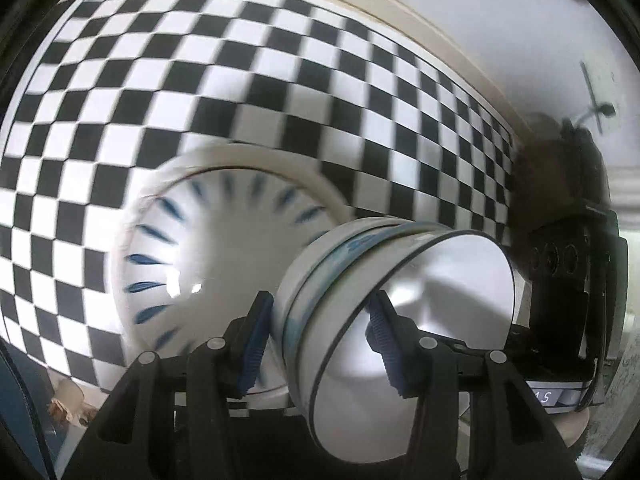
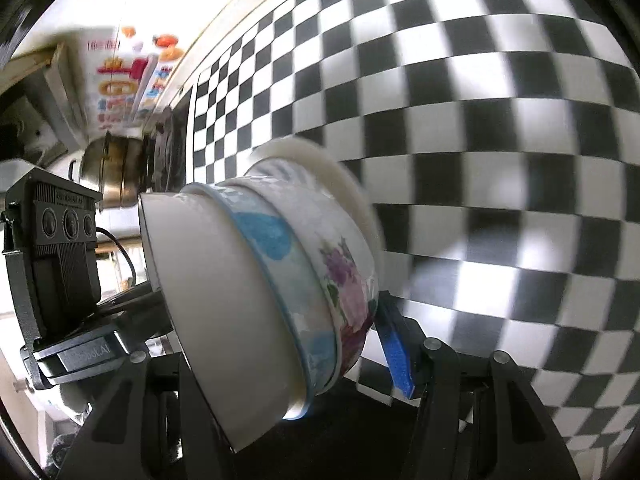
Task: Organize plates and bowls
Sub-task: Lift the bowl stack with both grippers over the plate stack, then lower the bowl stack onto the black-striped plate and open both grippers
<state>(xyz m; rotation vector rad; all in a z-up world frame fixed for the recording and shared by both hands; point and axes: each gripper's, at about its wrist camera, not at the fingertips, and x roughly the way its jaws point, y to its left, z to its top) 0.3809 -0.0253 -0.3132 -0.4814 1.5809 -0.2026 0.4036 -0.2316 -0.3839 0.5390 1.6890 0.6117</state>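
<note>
My left gripper (image 1: 324,340) and right gripper (image 2: 280,344) both pinch the stack of 3 bowls (image 1: 360,292) above the checkered tabletop (image 1: 240,80).

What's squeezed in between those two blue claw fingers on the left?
In the left wrist view, the walls of the stacked bowls sit between the left claw's blue fingers, one finger inside, one outside.

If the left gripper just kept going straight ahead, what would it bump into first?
The left gripper already clamps the rim of the stacked bowls. Beyond them, the plate with blue dashes seems next, lying on the checkered cloth; depth is unclear.
</note>
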